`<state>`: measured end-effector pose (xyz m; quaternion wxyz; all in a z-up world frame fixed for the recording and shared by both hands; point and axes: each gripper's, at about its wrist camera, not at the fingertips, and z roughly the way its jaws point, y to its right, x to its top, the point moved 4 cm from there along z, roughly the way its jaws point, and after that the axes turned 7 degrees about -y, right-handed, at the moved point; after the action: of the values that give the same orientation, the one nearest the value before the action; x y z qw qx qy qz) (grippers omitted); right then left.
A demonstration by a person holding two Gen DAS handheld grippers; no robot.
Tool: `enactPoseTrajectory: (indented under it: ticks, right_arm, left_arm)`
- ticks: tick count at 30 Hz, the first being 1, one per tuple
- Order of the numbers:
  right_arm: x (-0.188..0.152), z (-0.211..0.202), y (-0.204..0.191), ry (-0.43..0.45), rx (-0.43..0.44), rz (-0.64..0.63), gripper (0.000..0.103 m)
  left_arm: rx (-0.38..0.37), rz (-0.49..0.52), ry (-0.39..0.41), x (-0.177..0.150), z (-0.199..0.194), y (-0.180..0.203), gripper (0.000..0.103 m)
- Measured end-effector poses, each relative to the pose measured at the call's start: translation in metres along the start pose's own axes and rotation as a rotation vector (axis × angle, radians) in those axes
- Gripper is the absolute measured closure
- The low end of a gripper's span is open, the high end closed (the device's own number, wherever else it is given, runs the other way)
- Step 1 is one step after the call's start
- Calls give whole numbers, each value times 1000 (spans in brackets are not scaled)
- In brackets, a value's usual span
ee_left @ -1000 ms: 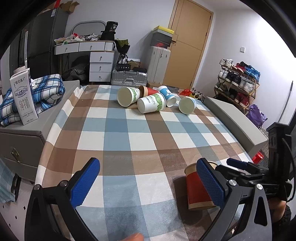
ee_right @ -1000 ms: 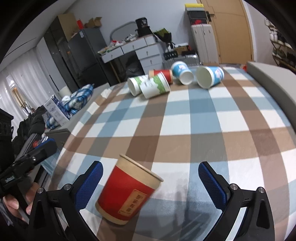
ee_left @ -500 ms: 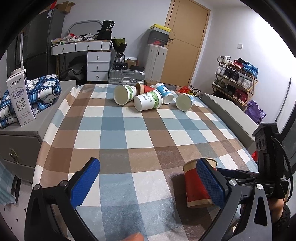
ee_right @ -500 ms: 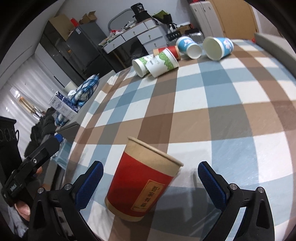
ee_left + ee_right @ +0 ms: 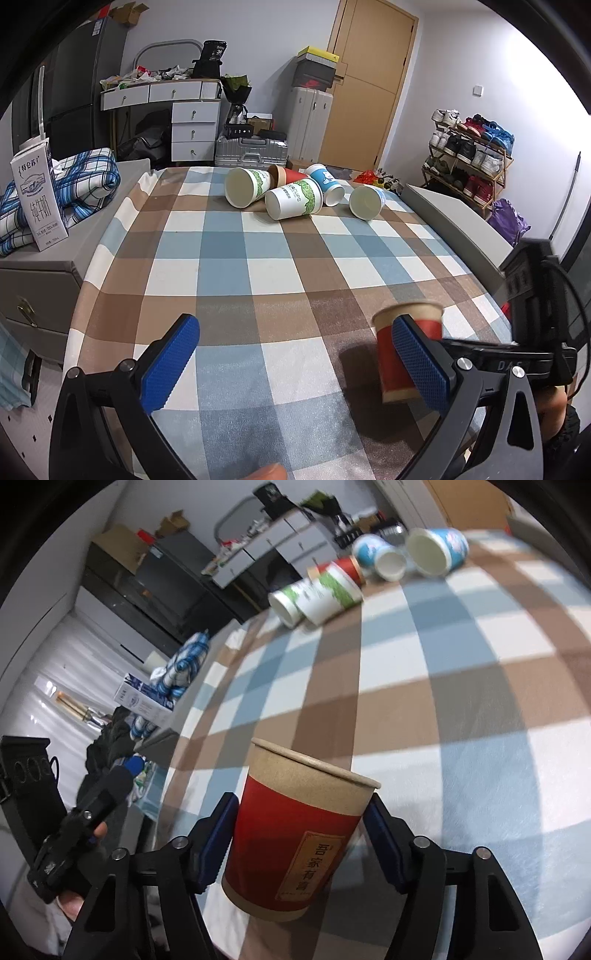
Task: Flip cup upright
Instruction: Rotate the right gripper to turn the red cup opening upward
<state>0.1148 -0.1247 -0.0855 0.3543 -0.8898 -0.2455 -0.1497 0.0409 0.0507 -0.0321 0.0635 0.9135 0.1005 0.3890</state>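
Observation:
A red and brown paper cup (image 5: 295, 834) stands upright, mouth up, between the blue pads of my right gripper (image 5: 301, 838), which is shut on its sides. The cup looks lifted a little off the checked tablecloth (image 5: 461, 672). In the left wrist view the same cup (image 5: 402, 354) shows at the lower right, partly behind my left gripper's right pad (image 5: 419, 363). My left gripper (image 5: 295, 365) is open and empty above the cloth's near edge.
Several paper cups lie on their sides at the far end of the table: two green-white (image 5: 295, 197), one red (image 5: 286, 175), two blue (image 5: 327, 179). A milk carton (image 5: 37, 199) and plaid cloth (image 5: 81, 184) sit on a grey cabinet at the left.
My right gripper has closed in from wide open onto the red cup and raised it slightly. The left gripper has stayed open and has barely moved.

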Motion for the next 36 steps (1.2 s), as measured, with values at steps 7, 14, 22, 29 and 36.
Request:
enactPoseTrajectory:
  ticks: [7,14,22,29,36]
  right_arm:
    - [7,-15,-12,157,-242,-168,39]
    - [3,-6,-12,140,-314,-235,41]
    - [-13,-14,-26,11,-307,-344,44]
    - [-26,-18,-29,-63,-347,-432,46]
    - [-6,-9,-34,110,-393,-406,46]
  left_arm:
    - [-1,0,-3,0,1,1,2]
    - [-1,5,-5,-1,1,2,2]
    - [0,2,3,0,-2,1,2]
    - [2,3,2,0,-2,0,2]
    - [8,-1,-4,0,0,-3,2]
